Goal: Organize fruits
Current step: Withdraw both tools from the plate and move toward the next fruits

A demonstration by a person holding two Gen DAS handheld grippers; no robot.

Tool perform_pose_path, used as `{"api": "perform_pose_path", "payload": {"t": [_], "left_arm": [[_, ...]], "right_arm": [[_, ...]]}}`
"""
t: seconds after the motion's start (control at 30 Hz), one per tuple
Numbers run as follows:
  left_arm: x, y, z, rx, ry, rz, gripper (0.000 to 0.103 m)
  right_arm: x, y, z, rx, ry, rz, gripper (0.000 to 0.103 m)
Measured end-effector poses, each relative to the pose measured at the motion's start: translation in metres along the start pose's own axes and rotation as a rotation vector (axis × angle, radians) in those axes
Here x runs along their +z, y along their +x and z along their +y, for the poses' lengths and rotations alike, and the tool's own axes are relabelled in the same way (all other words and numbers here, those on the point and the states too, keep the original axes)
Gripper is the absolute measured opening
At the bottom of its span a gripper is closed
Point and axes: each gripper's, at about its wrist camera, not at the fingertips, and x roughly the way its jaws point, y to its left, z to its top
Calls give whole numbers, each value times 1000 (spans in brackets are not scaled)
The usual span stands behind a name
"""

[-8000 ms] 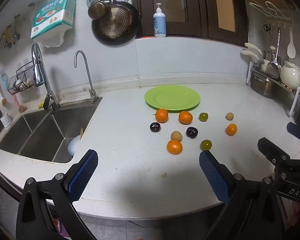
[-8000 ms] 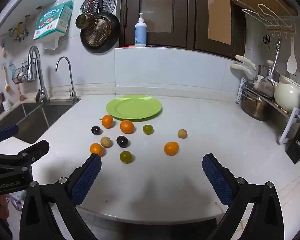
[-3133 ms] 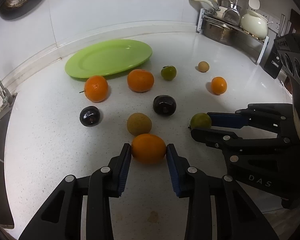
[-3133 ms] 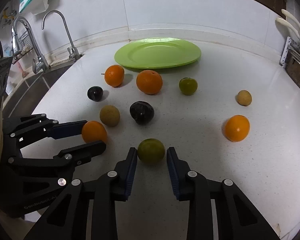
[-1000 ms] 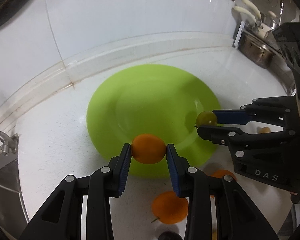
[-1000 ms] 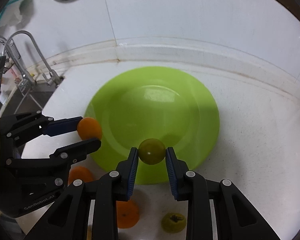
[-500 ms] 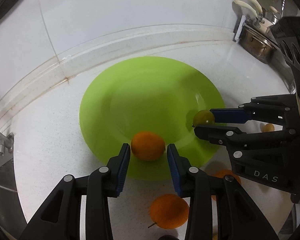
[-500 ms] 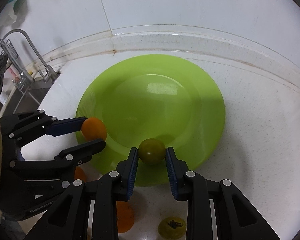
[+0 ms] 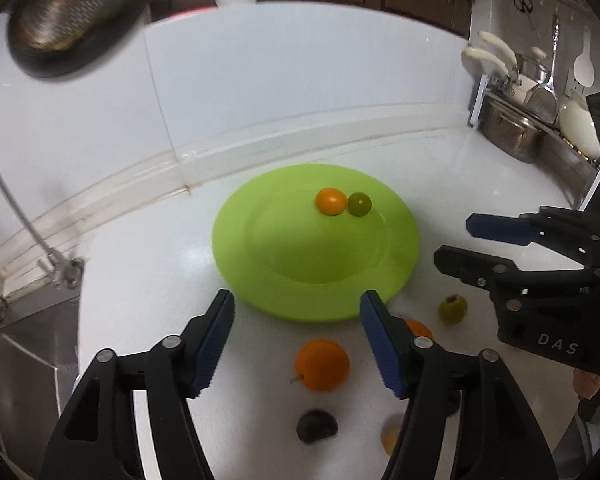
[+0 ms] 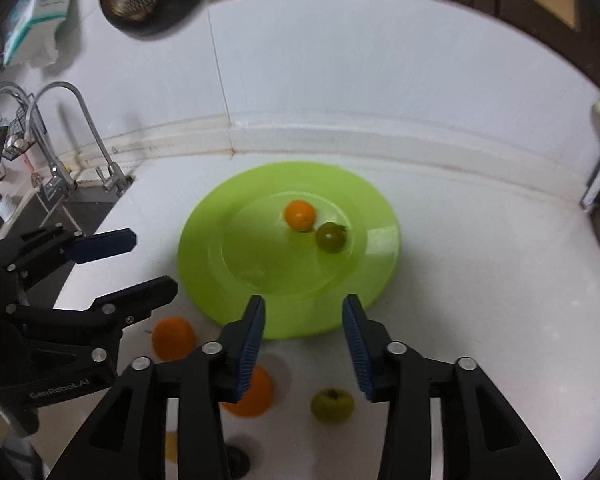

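Note:
A green plate (image 9: 260, 272) (image 10: 204, 264) sits on the white counter by the back wall. On it lie a small orange (image 9: 331, 201) (image 10: 300, 215) and a green fruit (image 9: 359, 204) (image 10: 331, 237), touching side by side. My left gripper (image 9: 296, 316) is open and empty, raised above the plate's near edge; it also shows in the right wrist view (image 10: 132, 260). My right gripper (image 10: 303, 320) is open and empty to the right of it; it also shows in the left wrist view (image 9: 456, 240). Loose fruit lies in front of the plate.
On the counter near me lie an orange (image 9: 321, 365) (image 10: 173, 339), a second orange (image 10: 256, 396), a green fruit (image 9: 453, 309) (image 10: 332, 405), a dark plum (image 9: 317, 432) and a tan fruit (image 9: 389, 438). A sink and taps (image 10: 80, 136) are at the left. A pot rack (image 9: 516, 132) stands at the right.
Both grippers opened and let go of their fruit on the plate, then pulled back and up. The small orange and green fruit now lie together on the plate's far side.

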Motion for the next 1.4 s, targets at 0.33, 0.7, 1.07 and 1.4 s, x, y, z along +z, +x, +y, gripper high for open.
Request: {"api": "perform_pose_path", "payload": {"t": [0.33,0.7,1.07,1.4], "left_arm": [[-24,-57,-15,-5,-47,-83,72],[-57,-97,-35,-4,-7,-170,75],[-80,-99,-49,14,-4,-188,75],[-93,-77,-63,16,-29,-133,75]], "right_arm": [[-24,-53,8,-22,33,-101,55],[-52,-94,22,-56,16,-180,55],[-88,-110,23,-113,57,-191,55],[-112,-98,0,-216,129,-156,55]]}}
